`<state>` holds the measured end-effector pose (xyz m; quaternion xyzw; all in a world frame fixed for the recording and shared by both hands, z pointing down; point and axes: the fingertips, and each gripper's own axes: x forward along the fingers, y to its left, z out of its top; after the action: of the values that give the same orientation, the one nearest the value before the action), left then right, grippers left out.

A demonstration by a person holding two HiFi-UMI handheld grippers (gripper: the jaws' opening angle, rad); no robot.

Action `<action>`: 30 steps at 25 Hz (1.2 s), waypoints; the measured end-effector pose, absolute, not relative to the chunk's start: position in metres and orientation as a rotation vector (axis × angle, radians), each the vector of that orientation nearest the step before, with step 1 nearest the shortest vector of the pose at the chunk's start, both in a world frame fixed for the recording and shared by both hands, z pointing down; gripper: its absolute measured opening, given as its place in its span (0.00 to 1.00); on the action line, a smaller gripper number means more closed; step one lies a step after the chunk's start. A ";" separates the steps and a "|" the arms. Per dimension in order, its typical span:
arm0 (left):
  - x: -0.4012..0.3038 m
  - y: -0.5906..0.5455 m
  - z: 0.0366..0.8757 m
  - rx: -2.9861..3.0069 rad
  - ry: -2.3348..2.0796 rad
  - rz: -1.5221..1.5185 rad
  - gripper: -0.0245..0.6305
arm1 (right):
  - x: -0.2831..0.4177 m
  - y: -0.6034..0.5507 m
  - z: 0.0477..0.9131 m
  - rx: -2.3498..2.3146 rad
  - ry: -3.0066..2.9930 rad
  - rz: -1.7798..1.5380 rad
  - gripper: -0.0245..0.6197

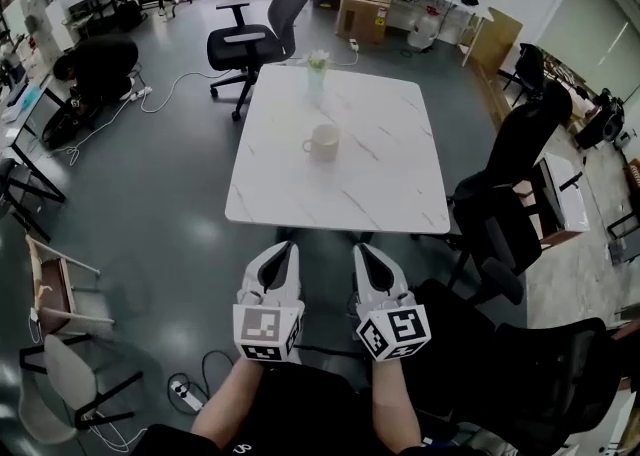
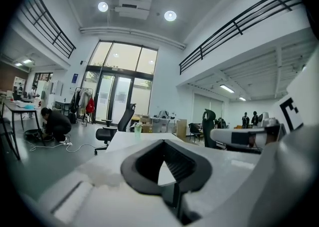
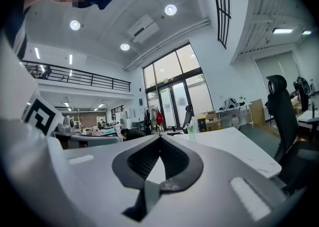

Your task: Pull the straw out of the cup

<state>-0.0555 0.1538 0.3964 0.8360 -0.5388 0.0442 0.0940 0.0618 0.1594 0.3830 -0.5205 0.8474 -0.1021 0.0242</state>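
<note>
**Hovering short of the table, both claws empty**

left gripper [image 1: 290,248] and right gripper [image 1: 362,248] are clenched tip to tip with nothing between, off the near edge of the table [image 1: 400,194]; cup [image 1: 317,74] sits at the far edge, well apart; straw too small to confirm; mug [image 1: 321,142] stands between; risks: the long reach clips the mug; a one-handed pull tips the cup or drags it off the edge
</note>
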 end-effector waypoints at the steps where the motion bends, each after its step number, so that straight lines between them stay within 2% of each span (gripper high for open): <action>1: -0.057 0.137 0.401 2.470 -1.593 0.139 0.04 | 0.060 0.143 0.387 -1.610 2.626 -0.330 0.04; 14: -0.069 -0.061 0.401 2.498 -1.513 0.215 0.04 | 0.045 -0.053 0.375 -1.703 2.587 -0.337 0.04; 30: -0.049 -0.128 0.441 2.428 -1.422 0.320 0.04 | 0.057 -0.114 0.430 -1.774 2.647 -0.518 0.04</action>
<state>-0.0493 -0.1280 0.4406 0.8471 -0.4962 0.1115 0.1541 0.0574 -0.1142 0.4300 -0.5489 0.8193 -0.1602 -0.0433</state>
